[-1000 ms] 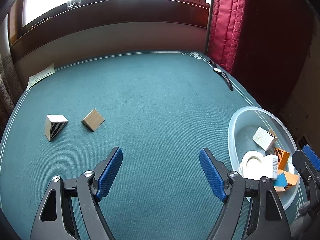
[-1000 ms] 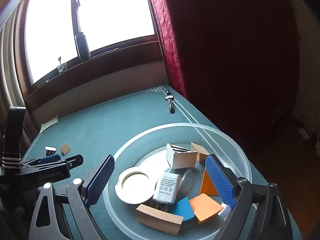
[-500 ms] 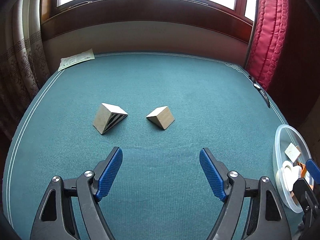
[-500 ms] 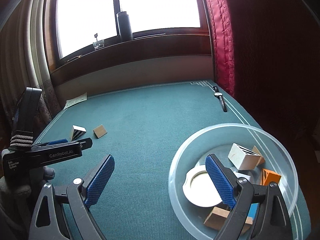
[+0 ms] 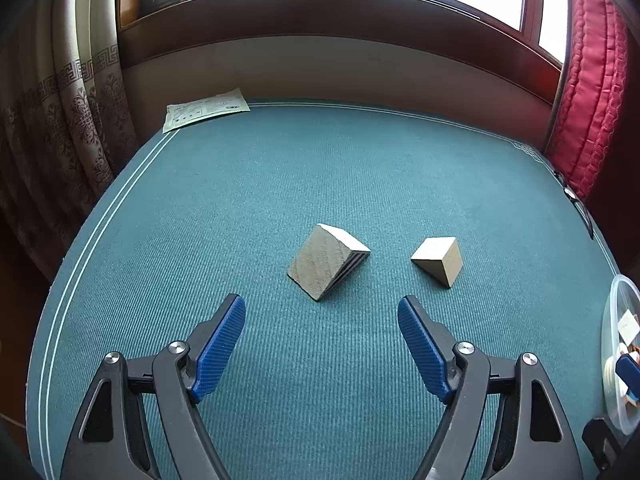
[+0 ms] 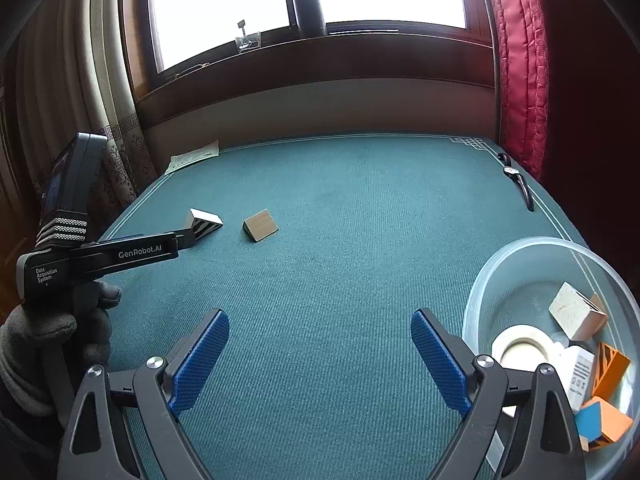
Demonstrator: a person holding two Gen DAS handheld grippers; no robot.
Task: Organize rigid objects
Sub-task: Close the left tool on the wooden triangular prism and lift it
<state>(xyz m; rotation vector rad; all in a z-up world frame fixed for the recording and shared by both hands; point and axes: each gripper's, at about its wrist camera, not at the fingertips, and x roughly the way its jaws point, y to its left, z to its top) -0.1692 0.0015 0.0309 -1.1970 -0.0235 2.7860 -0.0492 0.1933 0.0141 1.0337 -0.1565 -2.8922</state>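
From the left wrist, the left tongs [image 5: 321,334] stand released with nothing between their blue pads; the striped wooden wedge [image 5: 326,261] lies on the green surface [image 5: 280,176] just ahead of the gap, the plain wooden wedge [image 5: 438,260] beside it, off toward the right pad.

From the right wrist, the right tongs [image 6: 320,354] gape wide and empty; both wedges lie well ahead to the left — the striped one [image 6: 204,222] at the left tongs' tip; the clear bowl [image 6: 520,252] of blocks sits just right of the right pad.
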